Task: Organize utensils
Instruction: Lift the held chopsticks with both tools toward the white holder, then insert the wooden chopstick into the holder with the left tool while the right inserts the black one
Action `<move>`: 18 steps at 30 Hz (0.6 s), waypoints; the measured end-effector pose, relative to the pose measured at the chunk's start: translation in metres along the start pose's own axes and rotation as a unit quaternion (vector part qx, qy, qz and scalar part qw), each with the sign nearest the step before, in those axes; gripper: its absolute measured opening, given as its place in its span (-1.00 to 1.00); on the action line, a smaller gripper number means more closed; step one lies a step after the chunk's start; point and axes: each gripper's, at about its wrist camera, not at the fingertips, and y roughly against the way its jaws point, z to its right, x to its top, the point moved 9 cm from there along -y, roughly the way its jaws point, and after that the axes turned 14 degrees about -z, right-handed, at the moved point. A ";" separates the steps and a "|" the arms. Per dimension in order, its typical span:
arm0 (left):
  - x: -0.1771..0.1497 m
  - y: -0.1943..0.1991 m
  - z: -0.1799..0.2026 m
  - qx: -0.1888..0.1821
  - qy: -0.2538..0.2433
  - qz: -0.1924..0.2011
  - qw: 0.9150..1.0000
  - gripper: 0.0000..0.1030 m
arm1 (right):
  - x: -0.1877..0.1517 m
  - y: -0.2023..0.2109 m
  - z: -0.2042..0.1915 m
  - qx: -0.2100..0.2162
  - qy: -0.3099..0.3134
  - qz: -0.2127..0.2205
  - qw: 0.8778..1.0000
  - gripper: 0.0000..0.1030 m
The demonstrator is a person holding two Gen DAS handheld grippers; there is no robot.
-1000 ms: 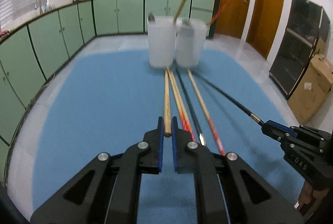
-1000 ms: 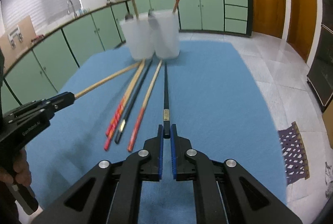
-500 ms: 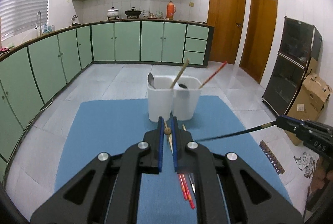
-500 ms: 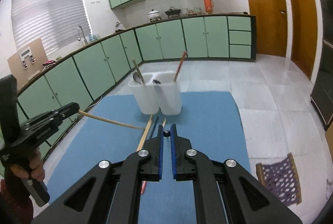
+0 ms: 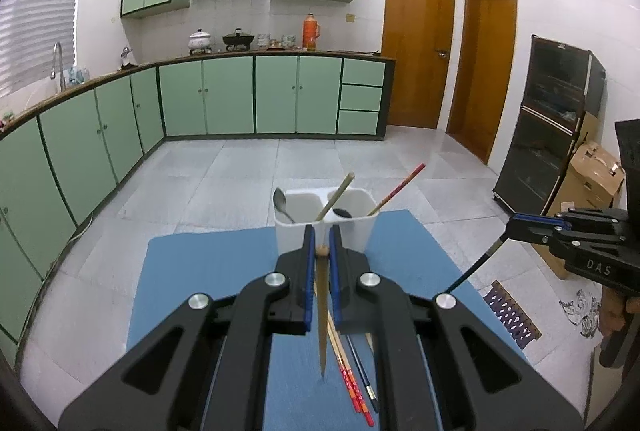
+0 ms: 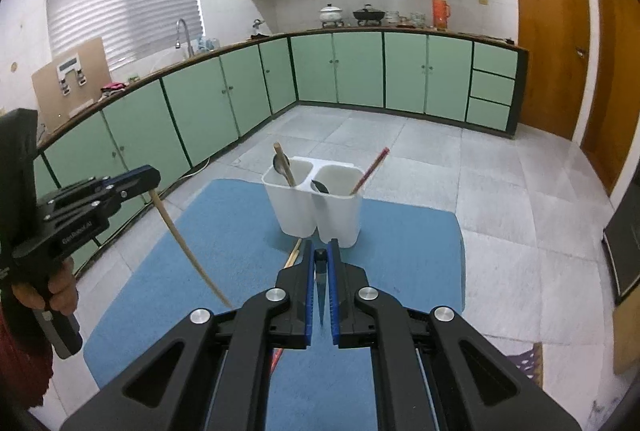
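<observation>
A white two-compartment holder (image 5: 324, 227) (image 6: 316, 207) stands at the far end of the blue mat (image 5: 200, 291). It holds two spoons, a wooden chopstick and a red chopstick. My left gripper (image 5: 321, 251) is shut on a wooden chopstick (image 5: 322, 315) that hangs tip down above the mat; it also shows in the right wrist view (image 6: 188, 247). My right gripper (image 6: 321, 255) is shut on a black chopstick (image 6: 321, 291), also seen hanging in the left wrist view (image 5: 474, 271). Several chopsticks (image 5: 352, 383) lie on the mat below.
Both grippers are raised above the mat (image 6: 400, 263), which sits over a tiled floor. Green cabinets (image 5: 240, 95) line the back and left. Wooden doors (image 5: 420, 51), a dark cabinet (image 5: 560, 119) and a cardboard box (image 5: 592, 171) stand to the right.
Both grippers have lifted their chopsticks off the mat and risen well above it. The chopsticks swung from lying flat to hanging tip down.
</observation>
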 end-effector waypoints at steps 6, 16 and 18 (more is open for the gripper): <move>0.015 0.008 -0.001 -0.002 -0.002 0.013 1.000 -0.88 | 0.020 0.013 -0.006 0.004 0.018 0.012 1.000 -0.88; 0.066 0.019 -0.005 0.008 -0.005 0.056 0.998 -0.88 | 0.069 0.026 -0.015 0.008 0.041 0.036 0.998 -0.88; 0.081 0.022 -0.005 0.014 -0.008 0.068 0.998 -0.88 | 0.081 0.029 -0.015 0.011 0.041 0.043 0.998 -0.88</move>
